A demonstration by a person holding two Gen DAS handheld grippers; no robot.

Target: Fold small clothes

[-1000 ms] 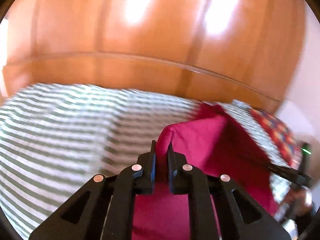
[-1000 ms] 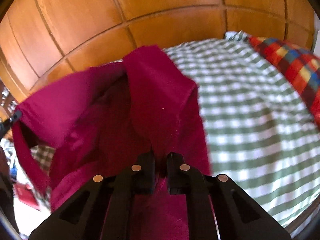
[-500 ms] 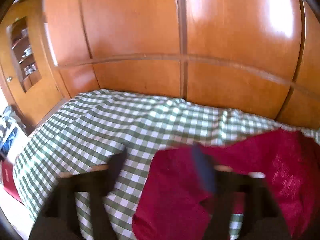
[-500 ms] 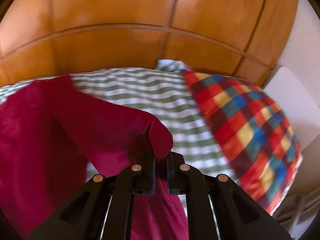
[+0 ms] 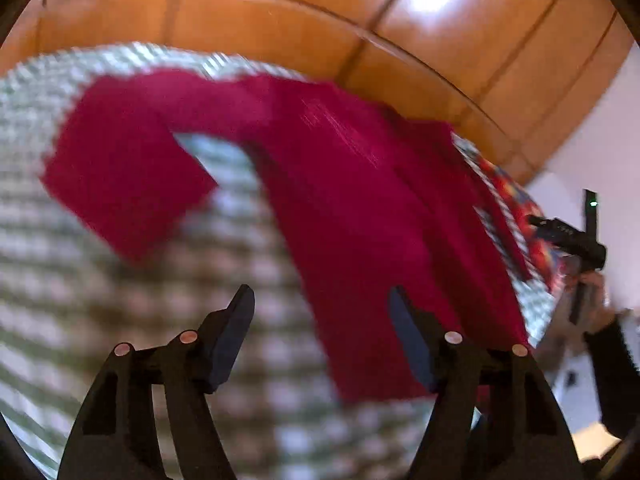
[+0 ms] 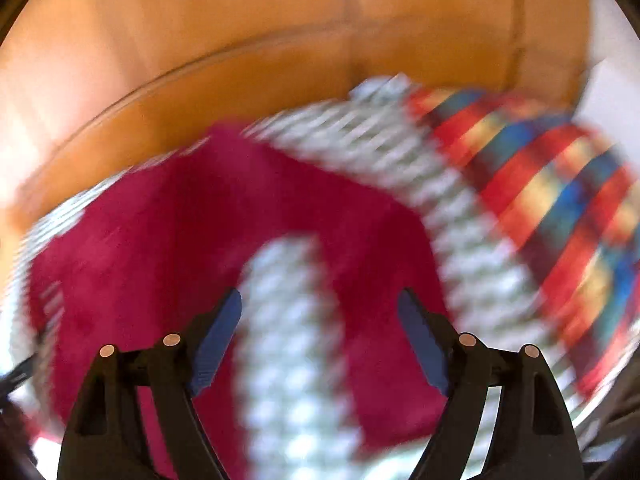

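Left wrist view, left to right: the green-and-white checked bedcover (image 5: 120,320) fills the left and lower frame; the left gripper (image 5: 320,320) sits at bottom centre with jaws spread wide and nothing between them; the red garment (image 5: 360,208) lies spread on the cover from upper left to lower right, one sleeve-like flap at upper left; the right gripper (image 5: 576,240) appears at the far right edge beside a multicoloured checked pillow (image 5: 532,216), its state unreadable there. Right wrist view, left to right: the garment occupies the left and centre, a strip of bedcover showing through its middle; the right gripper (image 6: 320,328) at bottom centre is fully spread and empty; the pillow lies at the right. Both views are motion-blurred. Judgement: the garment is laid out and the step in hand is picking the next fold's edge. To do it well, each gripper should come down on a single outer edge, pinch only the garment and not the cover beneath, and carry both sides over together so the fold lands square. Against the earlier frames: a second ago both grippers were clamped on the garment; the left had let go half a second ago, and the right has now released too.
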